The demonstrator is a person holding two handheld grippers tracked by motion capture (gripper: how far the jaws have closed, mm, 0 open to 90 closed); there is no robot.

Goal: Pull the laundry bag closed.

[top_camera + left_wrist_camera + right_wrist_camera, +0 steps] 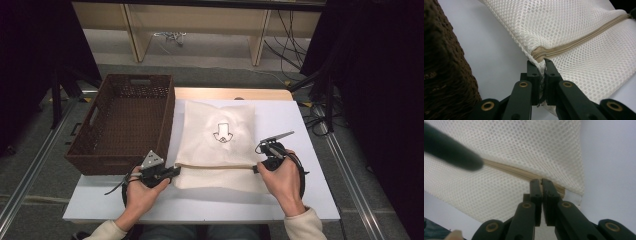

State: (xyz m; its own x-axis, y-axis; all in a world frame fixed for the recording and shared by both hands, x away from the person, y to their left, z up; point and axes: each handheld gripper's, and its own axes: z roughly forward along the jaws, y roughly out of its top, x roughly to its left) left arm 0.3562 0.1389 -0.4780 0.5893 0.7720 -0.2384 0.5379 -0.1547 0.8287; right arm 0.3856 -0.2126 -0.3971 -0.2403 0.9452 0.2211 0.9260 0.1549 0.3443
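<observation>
Bare white table (295, 190) lies free at 6 o'clock of the mesh bag (217, 145) and along its 3 o'clock side; at 9 o'clock the brown woven basket (122, 125) stands just beside it, leaving a narrow gap

Cream sleeves end in ribbed cuffs; the left claw (174, 171) carries a grey three-cornered plate; the right claw (254, 169) is black, trailing cable; both show brass-coloured pivot rings
</observation>
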